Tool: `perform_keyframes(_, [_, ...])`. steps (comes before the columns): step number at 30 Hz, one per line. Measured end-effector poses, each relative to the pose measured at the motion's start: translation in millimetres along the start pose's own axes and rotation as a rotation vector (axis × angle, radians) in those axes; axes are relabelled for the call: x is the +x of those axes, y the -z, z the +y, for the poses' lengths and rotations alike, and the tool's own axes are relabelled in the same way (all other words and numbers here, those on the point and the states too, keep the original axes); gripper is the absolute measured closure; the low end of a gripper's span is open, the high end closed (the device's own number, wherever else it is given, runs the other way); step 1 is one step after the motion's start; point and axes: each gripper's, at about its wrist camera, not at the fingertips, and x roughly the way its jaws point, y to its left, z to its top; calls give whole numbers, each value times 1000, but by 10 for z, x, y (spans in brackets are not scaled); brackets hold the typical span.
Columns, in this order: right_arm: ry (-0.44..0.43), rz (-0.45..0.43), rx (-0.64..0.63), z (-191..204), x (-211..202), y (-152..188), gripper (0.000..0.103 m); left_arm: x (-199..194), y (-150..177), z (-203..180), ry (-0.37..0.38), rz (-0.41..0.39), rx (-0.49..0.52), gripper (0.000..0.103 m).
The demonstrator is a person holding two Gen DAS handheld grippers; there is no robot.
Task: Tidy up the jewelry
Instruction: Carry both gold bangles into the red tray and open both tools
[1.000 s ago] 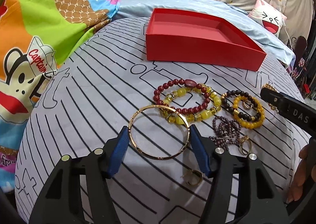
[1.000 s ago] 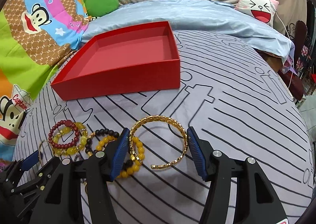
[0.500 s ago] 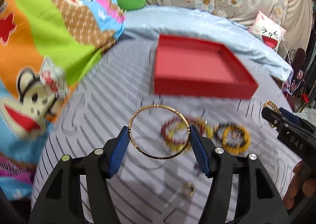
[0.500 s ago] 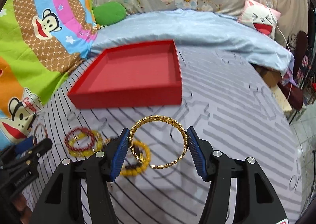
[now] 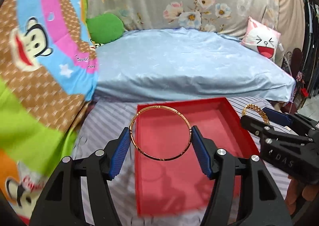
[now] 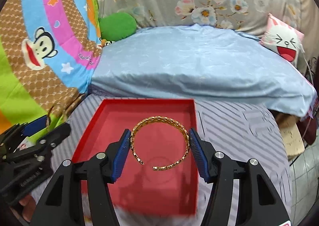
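Over the red box, both grippers hold a bracelet in the air — neither piece touches the box floor, each casts a faint ring shadow on it.

Hidden or unclear: the box's near edge is blurred in both views, and the black finger bodies cover its near corners. In the left wrist view the right gripper shows from the side only; just the top arc of its cuff pokes out. In the right wrist view the left gripper sits left of the box, bangle barely a thin blurred arc there.

Room: box interior is bare red, walls low, striped grey sheet all round it. Light blue quilt lies beyond the box's far wall.

Left gripper: blue pads pinched on the thin gold bangle at its left and right sides — a closed, smooth ring over the box's left half, its left edge overhanging the left wall.

Right gripper: pads clamped on the gold chain-link cuff, textured, wider, gap in the ring facing the camera, centred over the box.
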Motion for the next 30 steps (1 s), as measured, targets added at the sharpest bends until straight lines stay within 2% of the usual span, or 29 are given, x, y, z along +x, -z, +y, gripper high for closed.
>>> perform_keyframes(3, [6, 47, 10, -21, 361, -165, 46, 475, -167, -2, 22, 62, -5, 44])
perform_keyframes(5, [6, 80, 14, -39, 576, -216, 46, 708, -194, 8, 10, 91, -4, 44])
perform_keyframes(12, [33, 169, 7, -67, 1125, -225, 46, 1290, -179, 55, 21, 178, 0, 44])
perform_keyframes(16, [31, 195, 22, -106, 1260, -215, 46, 1404, -162, 50, 23, 203, 4, 44])
perform_keyframes(22, [41, 200, 30, -130, 1309, -222, 45, 1425, -168, 14, 11, 193, 20, 44])
perform_keyframes(27, [47, 186, 44, -155, 1294, -237, 45, 1428, -187, 44, -13, 186, 3, 34])
perform_keyframes(30, [40, 175, 48, -165, 1263, -251, 43, 1427, -199, 84, -9, 186, -14, 34])
